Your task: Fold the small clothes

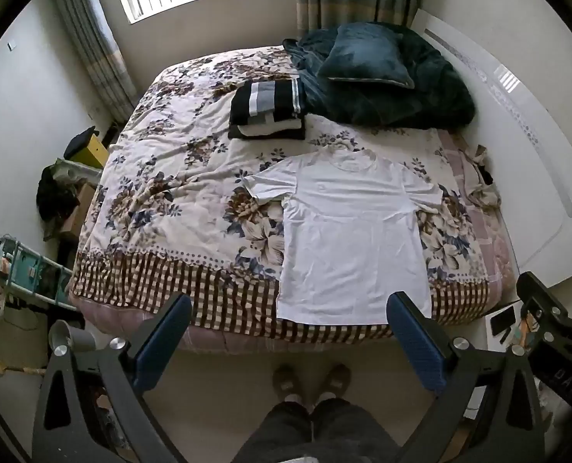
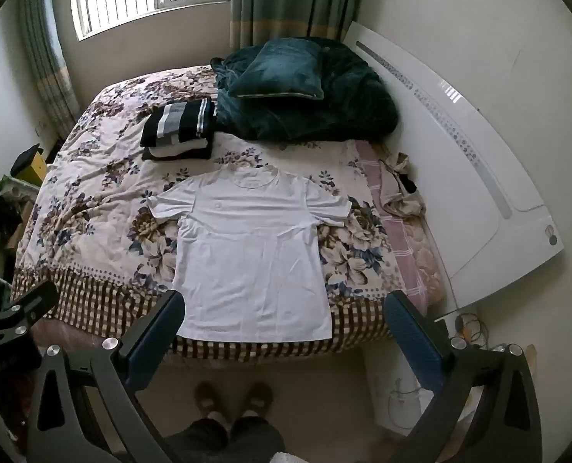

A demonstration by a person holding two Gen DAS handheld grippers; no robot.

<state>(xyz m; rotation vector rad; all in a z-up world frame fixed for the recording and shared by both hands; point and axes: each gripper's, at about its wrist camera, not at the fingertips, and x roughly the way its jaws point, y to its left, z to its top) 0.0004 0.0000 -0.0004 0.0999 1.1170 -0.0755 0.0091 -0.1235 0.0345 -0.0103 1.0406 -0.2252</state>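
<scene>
White T-shirt (image 1: pixel 353 239) flat on bed (image 1: pixel 162 200); beyond it — folded dark stack (image 1: pixel 266 110), teal pillow (image 1: pixel 367 56). Left gripper (image 1: pixel 290 332) and right gripper (image 2: pixel 286 328) wide, empty; person's feet (image 1: pixel 311 380) partly hidden.

The only lettering that shows is a few pale characters printed on the black body of the right claw (image 1: pixel 564 376), at the right edge of the left wrist view. They stand sideways and partly cut off by the frame, too blurred to read with any certainty. The white short-sleeved T-shirt (image 2: pixel 253 247) bears a small chest mark, too small to make out.
</scene>
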